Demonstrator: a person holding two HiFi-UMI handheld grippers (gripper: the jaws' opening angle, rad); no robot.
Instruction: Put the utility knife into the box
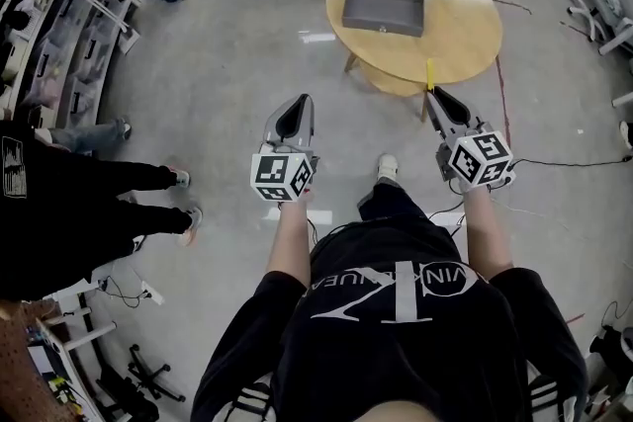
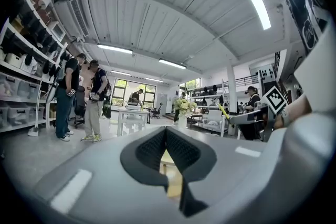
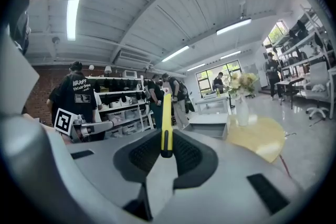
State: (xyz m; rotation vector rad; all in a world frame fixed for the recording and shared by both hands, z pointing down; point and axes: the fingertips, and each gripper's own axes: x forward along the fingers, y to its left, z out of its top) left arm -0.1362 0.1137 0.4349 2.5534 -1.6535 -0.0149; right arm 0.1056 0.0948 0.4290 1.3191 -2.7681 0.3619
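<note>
Carry step in hand. Right gripper [image 1: 441,106] is clamped on the knife [image 1: 429,74], held short of the desk [image 1: 467,41]. Left gripper [image 1: 297,114] is closed and empty. The box [image 1: 384,11] sits on the desk, apparently open. Next move, as judged: advance over the box, lower, release.

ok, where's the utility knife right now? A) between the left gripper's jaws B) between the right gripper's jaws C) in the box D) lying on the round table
B: the jaws of the right gripper are shut on the yellow utility knife, short of the box on the round table.
</note>
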